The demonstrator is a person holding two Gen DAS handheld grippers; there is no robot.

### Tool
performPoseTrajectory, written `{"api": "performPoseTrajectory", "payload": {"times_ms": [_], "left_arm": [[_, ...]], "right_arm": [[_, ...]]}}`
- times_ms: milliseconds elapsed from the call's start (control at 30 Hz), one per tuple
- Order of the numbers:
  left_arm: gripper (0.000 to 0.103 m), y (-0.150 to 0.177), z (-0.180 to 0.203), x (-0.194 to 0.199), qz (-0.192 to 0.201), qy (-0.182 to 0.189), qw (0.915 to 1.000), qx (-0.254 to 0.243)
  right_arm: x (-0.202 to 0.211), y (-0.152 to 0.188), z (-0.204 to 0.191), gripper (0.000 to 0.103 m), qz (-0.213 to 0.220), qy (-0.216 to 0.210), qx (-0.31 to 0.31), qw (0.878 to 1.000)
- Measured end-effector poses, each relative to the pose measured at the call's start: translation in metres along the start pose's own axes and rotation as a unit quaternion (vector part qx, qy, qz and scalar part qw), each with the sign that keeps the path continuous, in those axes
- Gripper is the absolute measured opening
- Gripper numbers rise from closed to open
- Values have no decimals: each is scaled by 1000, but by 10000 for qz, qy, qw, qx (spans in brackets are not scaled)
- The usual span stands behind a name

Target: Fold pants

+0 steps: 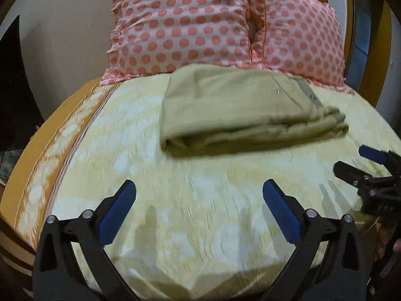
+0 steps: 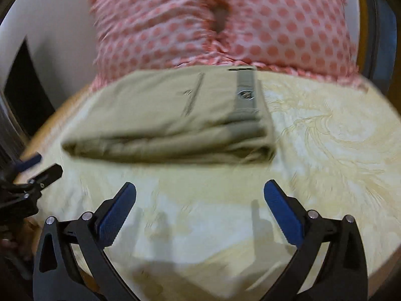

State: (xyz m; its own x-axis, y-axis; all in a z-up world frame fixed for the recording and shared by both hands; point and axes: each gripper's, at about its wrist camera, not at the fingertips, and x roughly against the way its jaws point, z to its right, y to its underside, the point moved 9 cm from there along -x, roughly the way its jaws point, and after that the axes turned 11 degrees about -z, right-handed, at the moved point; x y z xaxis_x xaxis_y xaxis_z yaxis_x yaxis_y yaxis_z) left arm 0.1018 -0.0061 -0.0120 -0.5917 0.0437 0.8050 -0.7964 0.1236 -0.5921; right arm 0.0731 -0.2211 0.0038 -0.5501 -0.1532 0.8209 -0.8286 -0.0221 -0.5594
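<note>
The khaki pants (image 1: 240,110) lie folded into a thick rectangular stack on the pale yellow bedspread (image 1: 190,200), in front of the pillows. They also show in the right wrist view (image 2: 170,123), with the grey waistband and button on the right end. My left gripper (image 1: 199,188) is open and empty, above the bedspread, short of the stack. My right gripper (image 2: 199,188) is open and empty too, also short of the stack. Each gripper shows at the edge of the other's view: the right one (image 1: 361,160), the left one (image 2: 37,168).
Two pink pillows with coral dots (image 1: 200,22) stand behind the pants, also in the right wrist view (image 2: 225,17). The bed's orange edge (image 1: 37,150) curves down the left. A dark object (image 1: 12,87) stands beyond it by the wall.
</note>
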Motion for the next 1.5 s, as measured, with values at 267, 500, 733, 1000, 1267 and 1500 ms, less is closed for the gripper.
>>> {"api": "performPoseTrajectory", "payload": {"times_ms": [267, 500, 733, 1000, 1267, 1500], "left_arm": [[101, 19, 1, -15, -164, -42, 9997, 169], [101, 22, 0, -12, 24, -66, 9998, 200], [101, 21, 1, -12, 54, -80, 9997, 225], [101, 20, -1, -13, 93, -79, 9997, 221], [101, 17, -2, -13, 109, -88, 9996, 232], [101, 18, -2, -13, 113, -85, 9996, 231]], "right_arm": [[-14, 15, -15, 102, -25, 394, -59, 9992], [-12, 18, -16, 102, 418, 547, -237, 9973], [-12, 17, -16, 102, 428, 554, -233, 9973], [-12, 17, -16, 102, 428, 555, -233, 9973], [-12, 17, -16, 102, 431, 556, -233, 9973], [-12, 16, -16, 102, 436, 557, -231, 9972]]}}
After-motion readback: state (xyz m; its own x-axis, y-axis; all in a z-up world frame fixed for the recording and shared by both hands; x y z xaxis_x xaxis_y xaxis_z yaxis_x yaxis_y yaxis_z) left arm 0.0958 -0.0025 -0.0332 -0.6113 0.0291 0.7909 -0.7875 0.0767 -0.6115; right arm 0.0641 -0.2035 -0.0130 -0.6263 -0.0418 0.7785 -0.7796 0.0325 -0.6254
